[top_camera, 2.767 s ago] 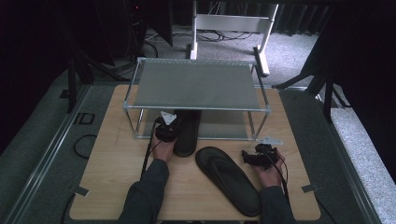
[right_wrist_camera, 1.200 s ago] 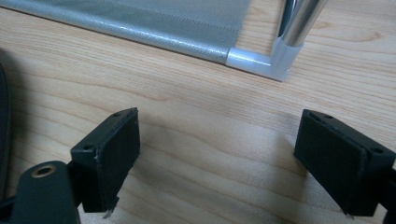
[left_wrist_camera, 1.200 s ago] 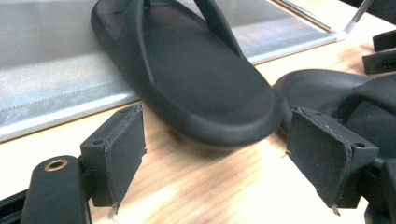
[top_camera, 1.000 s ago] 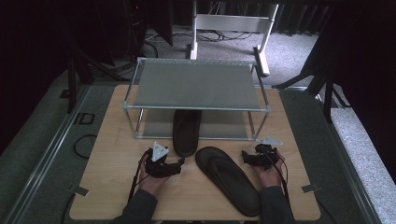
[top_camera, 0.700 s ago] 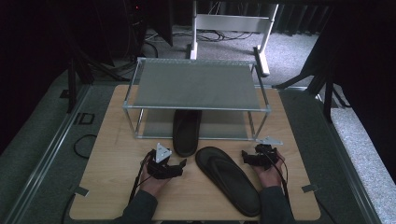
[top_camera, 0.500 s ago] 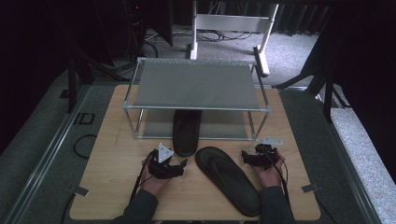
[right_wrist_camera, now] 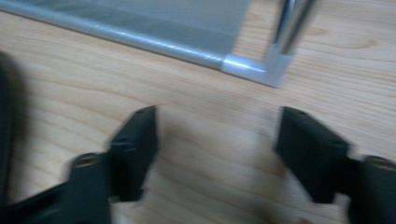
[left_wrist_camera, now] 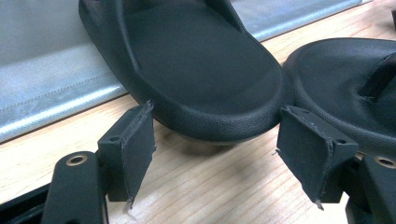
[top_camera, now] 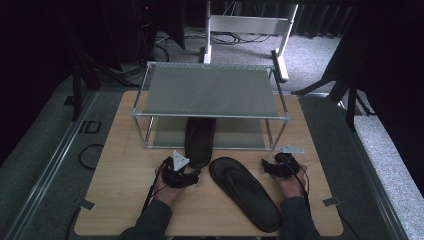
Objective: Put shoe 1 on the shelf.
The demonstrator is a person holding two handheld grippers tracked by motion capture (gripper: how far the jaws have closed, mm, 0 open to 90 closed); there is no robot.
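Two black sandals lie on the counter (top_camera: 120, 200): one sandal (top_camera: 199, 140) tucked heel-out under the two-tier rack (top_camera: 210, 90); the other sandal (top_camera: 245, 192) lies loose beside it; two tongs, left tongs (left_wrist_camera: 215, 154) and right tongs (right_wrist_camera: 217, 144), both released, jaws lately narrowing, gripping nothing.

Black left gripper (top_camera: 192, 176) with grey three-cornered plate and trailing cable; dark grey sleeves (top_camera: 150, 222).

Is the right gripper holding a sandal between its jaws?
No, the right gripper has only bare wooden table between its open jaws, which have just been closing.
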